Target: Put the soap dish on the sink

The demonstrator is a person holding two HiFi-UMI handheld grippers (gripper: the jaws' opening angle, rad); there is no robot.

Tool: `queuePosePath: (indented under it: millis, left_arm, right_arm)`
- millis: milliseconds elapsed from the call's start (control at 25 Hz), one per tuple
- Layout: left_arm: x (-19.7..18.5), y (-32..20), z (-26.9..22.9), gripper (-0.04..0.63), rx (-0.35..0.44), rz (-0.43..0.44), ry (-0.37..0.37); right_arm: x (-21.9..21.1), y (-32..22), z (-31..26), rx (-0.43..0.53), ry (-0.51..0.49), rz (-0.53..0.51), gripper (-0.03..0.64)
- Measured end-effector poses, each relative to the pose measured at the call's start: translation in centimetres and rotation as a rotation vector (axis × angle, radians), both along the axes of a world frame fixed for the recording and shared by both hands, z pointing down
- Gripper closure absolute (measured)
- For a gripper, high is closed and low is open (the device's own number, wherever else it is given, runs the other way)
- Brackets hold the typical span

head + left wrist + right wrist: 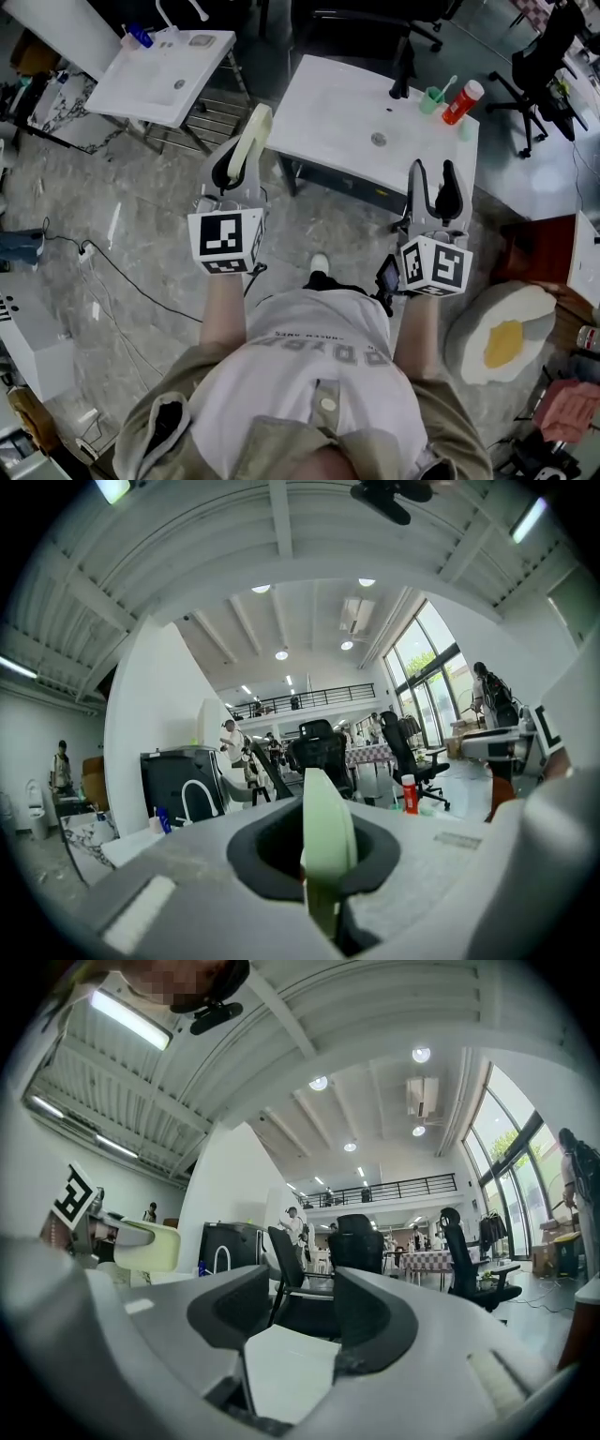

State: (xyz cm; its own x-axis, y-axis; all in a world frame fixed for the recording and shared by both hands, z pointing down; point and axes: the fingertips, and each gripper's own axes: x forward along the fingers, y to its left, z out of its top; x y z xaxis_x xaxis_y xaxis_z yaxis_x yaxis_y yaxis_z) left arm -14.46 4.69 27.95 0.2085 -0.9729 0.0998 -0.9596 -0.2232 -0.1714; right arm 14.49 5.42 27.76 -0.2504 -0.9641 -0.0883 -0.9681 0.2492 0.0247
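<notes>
Seen from above, the left gripper (234,172) pinched a pale soap dish (254,134) on edge, jaws clamped tight on it, in the air just short of the white sink (323,127). The right gripper (435,192) was near it, jaws spread and empty. Judged best: carry the dish over the sink's bare near-left top, clear of the cup (430,98) and red bottle (462,101) at far right, lay it flat, then release.

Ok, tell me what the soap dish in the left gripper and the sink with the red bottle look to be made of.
Soap dish: pale cream-green, smooth and matt, thin rounded edge, no glare; probably moulded plastic, though matt ceramic is possible. Sink: white, smooth top with a soft sheen; likely ceramic or cast resin, I cannot tell which.
</notes>
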Motion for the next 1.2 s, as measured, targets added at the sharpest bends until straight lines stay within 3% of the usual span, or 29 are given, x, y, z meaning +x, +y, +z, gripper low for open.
queuePosePath:
  millis: [160, 400, 880, 1200]
  left_arm:
    - [1.2, -2.9, -2.0, 0.584, 0.054, 0.002, -0.011]
    - [1.9, -5.3, -1.6, 0.584, 0.047, -0.011, -0.021]
    - [1.9, -8.3, 2.2, 0.584, -0.065, -0.009, -0.037]
    - [3.3, -11.7, 5.8, 0.584, -0.156, 0.099, -0.034]
  right_arm:
    - [1.0, -3.2, -1.6, 0.045, -0.005, -0.007, 0.396]
    - [1.9, -6.5, -1.7, 0.055, -0.014, -0.021, 0.396]
    - [1.6, -10.0, 2.2, -0.058, -0.026, -0.029, 0.396]
    - [1.4, -12.3, 5.5, -0.149, -0.006, 0.001, 0.396]
